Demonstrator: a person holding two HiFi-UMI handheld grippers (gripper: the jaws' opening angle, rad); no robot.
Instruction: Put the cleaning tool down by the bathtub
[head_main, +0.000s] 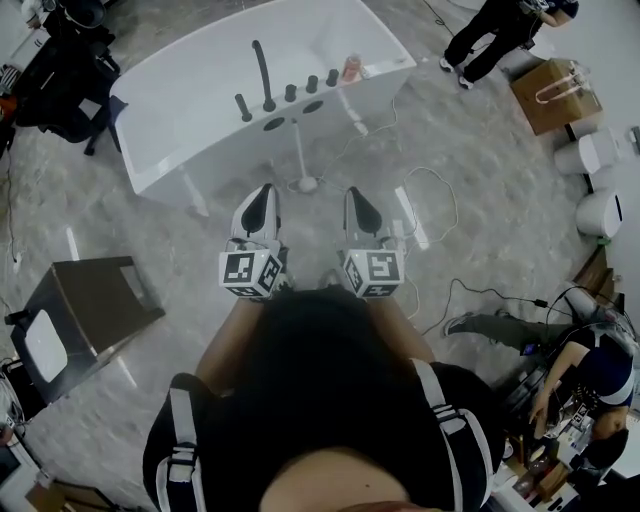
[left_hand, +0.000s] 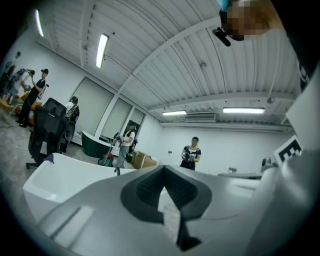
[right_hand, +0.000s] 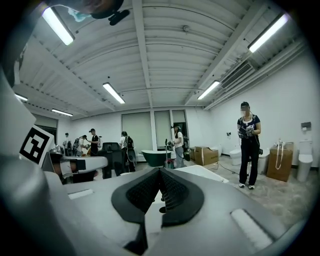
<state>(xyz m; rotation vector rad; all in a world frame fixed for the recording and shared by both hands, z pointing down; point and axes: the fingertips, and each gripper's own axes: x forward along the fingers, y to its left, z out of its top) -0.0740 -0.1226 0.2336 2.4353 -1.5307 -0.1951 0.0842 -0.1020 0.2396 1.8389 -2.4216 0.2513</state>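
A white bathtub (head_main: 200, 105) with dark taps stands on the floor ahead of me. A white long-handled cleaning tool (head_main: 301, 155) stands against the tub's near side, its round head (head_main: 307, 185) on the floor. My left gripper (head_main: 265, 192) and right gripper (head_main: 355, 194) hover side by side just short of that head, both shut and empty. In the left gripper view the left gripper (left_hand: 164, 168) points level over the tub's rim (left_hand: 60, 167). The right gripper (right_hand: 159, 171) shows closed jaws in its own view, with nothing between them.
A grey cabinet (head_main: 90, 310) stands at the left. A white power strip (head_main: 411, 218) and cables (head_main: 440, 195) lie on the floor to the right. A cardboard box (head_main: 555, 95) and toilets (head_main: 598, 212) are at the far right, with a person (head_main: 500, 35) beyond the tub and another (head_main: 590, 365) at the lower right.
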